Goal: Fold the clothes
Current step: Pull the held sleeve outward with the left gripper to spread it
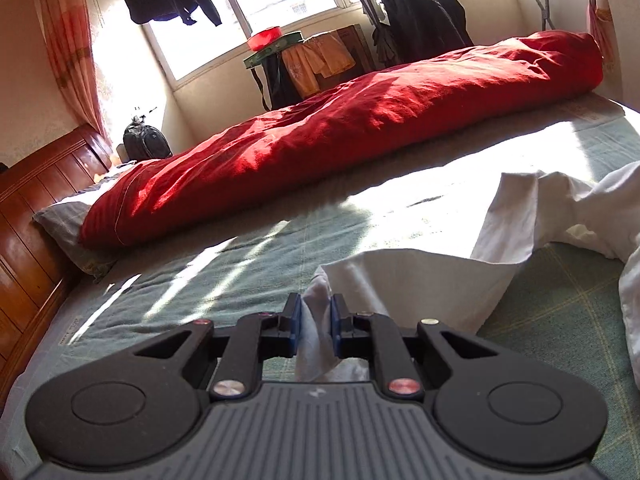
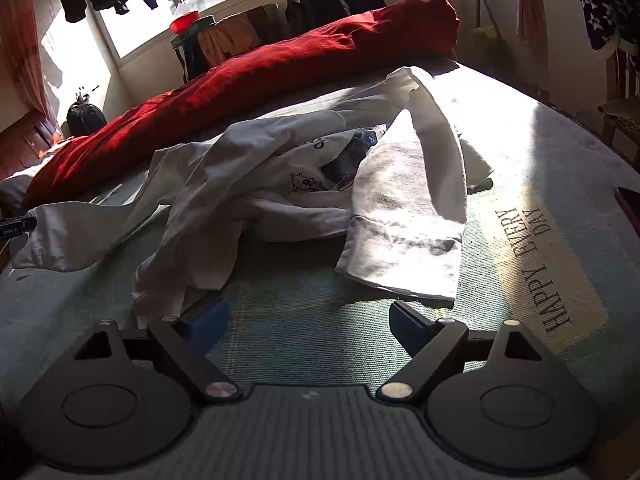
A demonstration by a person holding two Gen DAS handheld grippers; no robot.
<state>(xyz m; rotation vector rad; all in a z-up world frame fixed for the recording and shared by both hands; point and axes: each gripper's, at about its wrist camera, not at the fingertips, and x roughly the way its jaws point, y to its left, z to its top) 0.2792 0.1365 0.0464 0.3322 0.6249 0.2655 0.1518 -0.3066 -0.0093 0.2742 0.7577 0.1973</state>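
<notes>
Both views are taken low over the bed [image 1: 248, 264], close to its surface and aimed toward the window [image 1: 280, 0]. The red quilt [image 1: 340, 128], window and white garment [image 2: 280, 168] are shared; the right wrist view is set further right.

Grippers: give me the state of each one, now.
Left gripper: jaws closed on a fold of the white shirt.
Right gripper: jaws open, holding nothing, just short of the shirt.
</notes>
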